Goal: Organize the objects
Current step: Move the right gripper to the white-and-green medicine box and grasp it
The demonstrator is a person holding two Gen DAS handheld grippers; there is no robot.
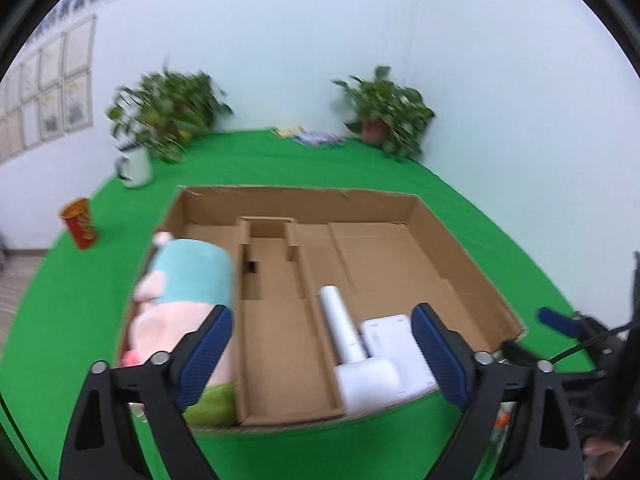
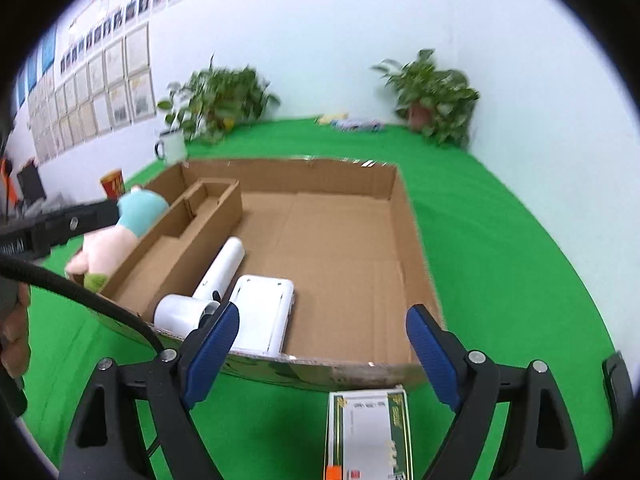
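Green-and-white rectangular carton [image 2: 368,432], lying flat on the green cloth [image 2: 520,280] just outside the near wall of the shallow partitioned cardboard tray [image 2: 404,208]; apparently the next item to stow. It looks light and stiff with smooth printed faces, so a grip across its two long edges would probably be surest. Right gripper [image 2: 322,344], jaws spread wide and empty, above the carton. Left gripper [image 1: 322,344], likewise wide open and empty, over the tray's near edge. Already in the tray: white hair dryer [image 2: 208,280], flat white plastic device [image 2: 264,312], pink-and-teal plush toy [image 1: 180,292] in the left compartment.
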